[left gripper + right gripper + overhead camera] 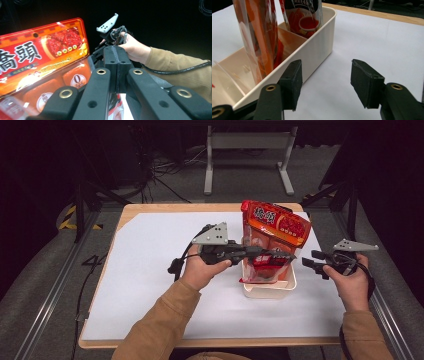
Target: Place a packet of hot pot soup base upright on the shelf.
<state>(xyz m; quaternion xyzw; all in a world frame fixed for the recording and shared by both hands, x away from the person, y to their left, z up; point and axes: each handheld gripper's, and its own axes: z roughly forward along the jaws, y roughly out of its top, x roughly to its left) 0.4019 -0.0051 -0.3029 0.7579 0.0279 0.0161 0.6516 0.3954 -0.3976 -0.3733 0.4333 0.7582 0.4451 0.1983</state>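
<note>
Nearest the camera, two tan sleeves are seen entering from the bottom of the high view. The left gripper (280, 255) is held over the cream bin (269, 290), its jaws pressed together with a thin red film seemingly caught between the pads (117, 67); what exactly is pinched cannot be told with certainty. The right gripper (311, 261) is held just to the right of the bin, above the white sheet, with its jaws spread wide and nothing between them (325, 82).

The bin is placed on a white sheet (150, 285) that covers most of a wooden table (131, 210), whose bare edge is left showing at the far side. Inside the bin, a divider is seen, and two snack packets are stood in it: a large red-and-orange packet (275, 222) rising upright above the rim, and a darker red packet (265, 265) beside it, nearer the person.

Beyond the table, a grey floor is seen, with black cables (160, 175) strewn across it, a metal frame stand (247, 145), and dark tripod legs at both sides. The room behind is left in darkness.
</note>
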